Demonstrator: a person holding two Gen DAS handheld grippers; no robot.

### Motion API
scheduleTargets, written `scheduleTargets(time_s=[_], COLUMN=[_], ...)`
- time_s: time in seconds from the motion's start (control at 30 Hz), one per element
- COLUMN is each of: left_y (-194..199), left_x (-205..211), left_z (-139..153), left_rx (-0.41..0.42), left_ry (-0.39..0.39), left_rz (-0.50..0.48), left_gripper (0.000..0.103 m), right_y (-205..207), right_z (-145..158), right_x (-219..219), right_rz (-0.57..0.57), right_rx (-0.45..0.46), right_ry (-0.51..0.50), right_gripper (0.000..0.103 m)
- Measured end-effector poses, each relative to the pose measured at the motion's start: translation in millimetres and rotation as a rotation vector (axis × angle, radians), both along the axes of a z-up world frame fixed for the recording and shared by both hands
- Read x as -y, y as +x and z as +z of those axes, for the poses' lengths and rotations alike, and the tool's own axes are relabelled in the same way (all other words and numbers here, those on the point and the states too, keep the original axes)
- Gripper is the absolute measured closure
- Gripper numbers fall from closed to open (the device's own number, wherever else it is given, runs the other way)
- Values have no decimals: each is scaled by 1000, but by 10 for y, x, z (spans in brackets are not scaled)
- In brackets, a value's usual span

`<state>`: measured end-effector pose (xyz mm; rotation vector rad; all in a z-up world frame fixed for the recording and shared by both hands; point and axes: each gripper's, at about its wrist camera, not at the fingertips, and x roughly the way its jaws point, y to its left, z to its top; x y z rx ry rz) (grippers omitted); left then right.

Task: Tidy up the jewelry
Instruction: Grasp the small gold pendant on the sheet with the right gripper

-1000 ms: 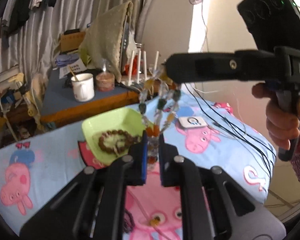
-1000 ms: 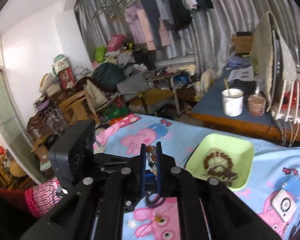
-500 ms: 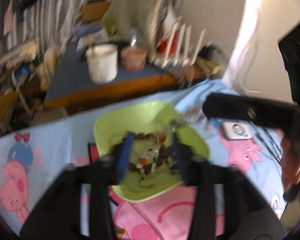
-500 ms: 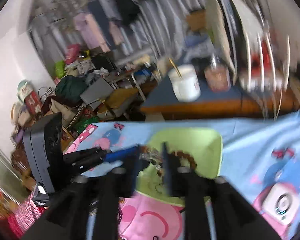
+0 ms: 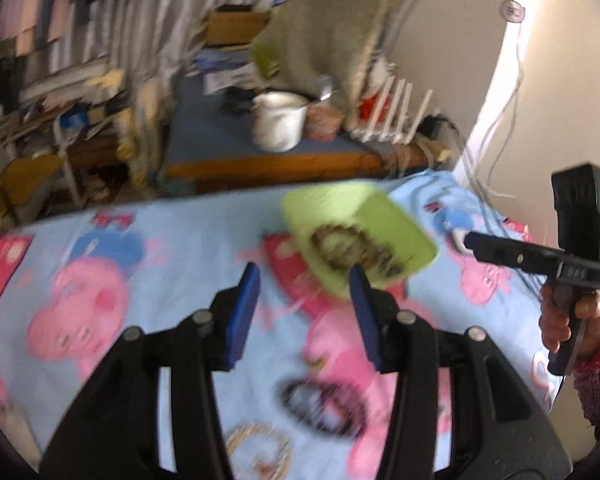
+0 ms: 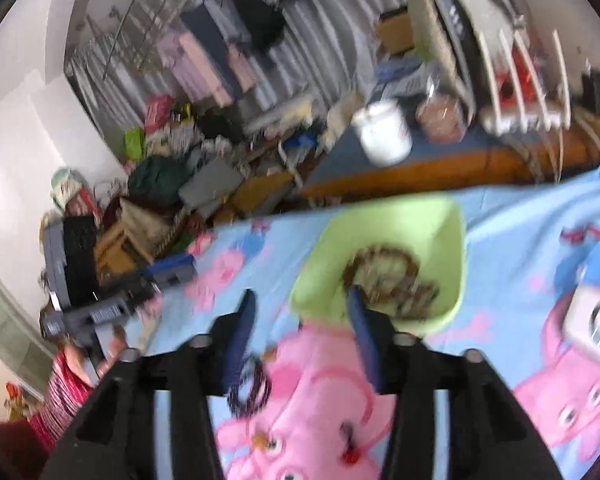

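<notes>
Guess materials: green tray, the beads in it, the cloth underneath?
Green tray: likely plastic, with a uniform lime colour, smooth walls and rounded corners. Beads: brown and matte, possibly wood or seed, though blur limits certainty. Cloth: printed woven fabric, soft and matte, with a cartoon pig pattern.

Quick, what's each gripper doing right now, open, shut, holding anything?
Left gripper: open, holding nothing.
Right gripper: open, holding nothing.
</notes>
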<state>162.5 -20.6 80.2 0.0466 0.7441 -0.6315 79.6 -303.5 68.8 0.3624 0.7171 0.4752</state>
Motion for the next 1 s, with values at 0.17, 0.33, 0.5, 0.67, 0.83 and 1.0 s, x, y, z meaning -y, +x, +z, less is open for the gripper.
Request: scheduleTargets(time_s=[0.17,0.33,0.5,0.67,0.83,1.0], left_y=[-326,-631,-822,-892,-862,-654], left_x=[-577,-986,-1039,-814,-472,-388], left_z=[-364,-677,-794,-827,-903,-1088], left_rx=[-54,-95,-115,-108,-115,-200], left_ry=[19,-15,-50,-22,42,8], left_rz=[78,129,97,40,-28,-73], left_gripper=[58,59,59,59,59,100], right_y=[-120,-245,-300,-255,-334,-542], right_z=[-318,-431,-467,-367,-193,-429], right_x=[-506,-1027,-1368,-1474,-951,-827], right_rz=[92,195,239,249,93,102], right_rx=[-63,-79,-71,-40,-1,-54], right_ry=[-120,-200,-279,-281,-266,-311], right_gripper=[103,103,103,103,103,103])
